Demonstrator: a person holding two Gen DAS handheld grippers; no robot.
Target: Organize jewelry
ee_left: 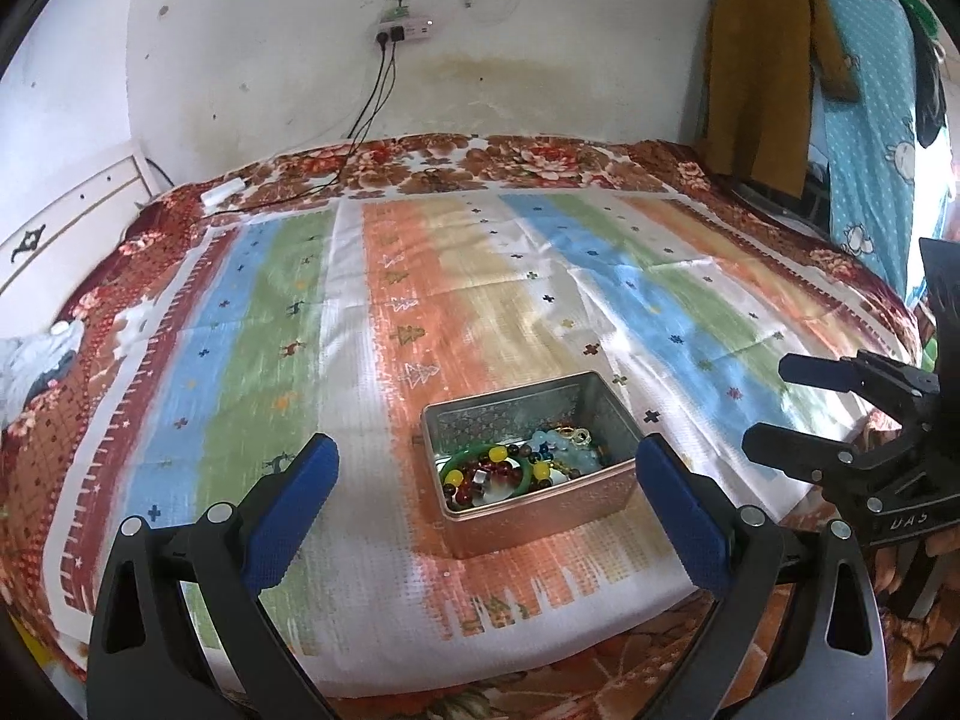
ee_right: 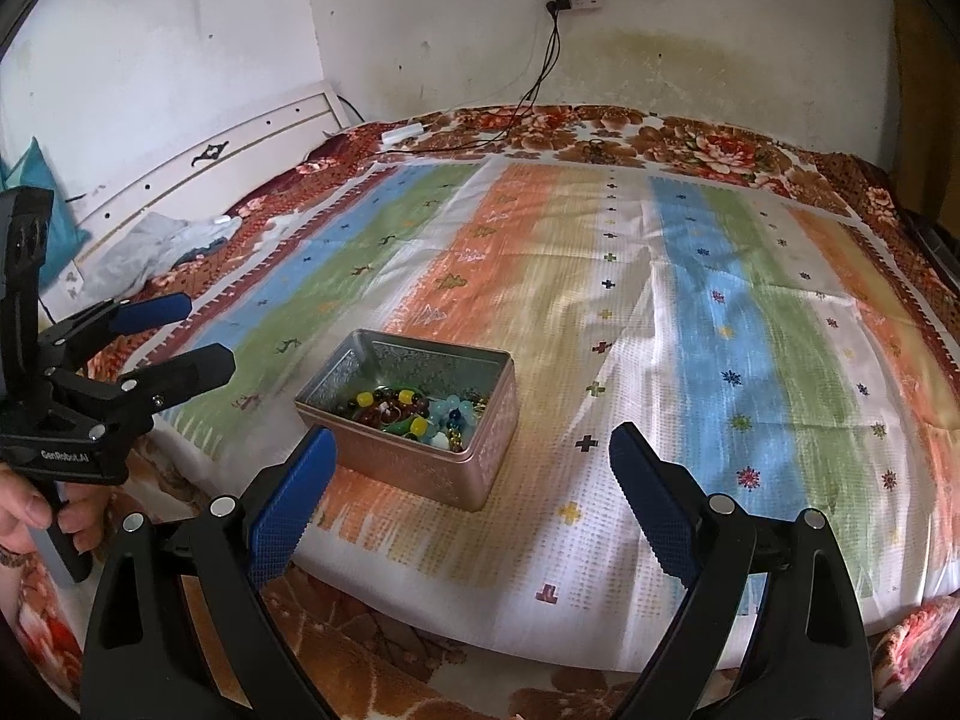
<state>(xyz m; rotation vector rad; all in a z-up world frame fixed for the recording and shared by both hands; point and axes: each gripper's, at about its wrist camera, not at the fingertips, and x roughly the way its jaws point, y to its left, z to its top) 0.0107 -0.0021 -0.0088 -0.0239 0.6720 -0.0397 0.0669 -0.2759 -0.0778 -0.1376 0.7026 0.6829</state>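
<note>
Blue-padded fingers of the left gripper (ee_left: 486, 468) stand spread and empty, the open tin (ee_left: 528, 462) of beaded jewelry (ee_left: 516, 468) sitting between their tips on the striped cloth (ee_left: 360, 312). Over on the right wrist view, the right gripper (ee_right: 471, 462) is spread too, tin just beyond its left finger (ee_right: 294, 498), a hand (ee_right: 24, 510) holding the other tool.

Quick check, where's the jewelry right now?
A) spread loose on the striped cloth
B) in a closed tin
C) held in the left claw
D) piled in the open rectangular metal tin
D: the mixed bead jewelry lies heaped inside the lidless rectangular metal tin on the striped cloth, and both the left claw and right claw are open and empty.
</note>
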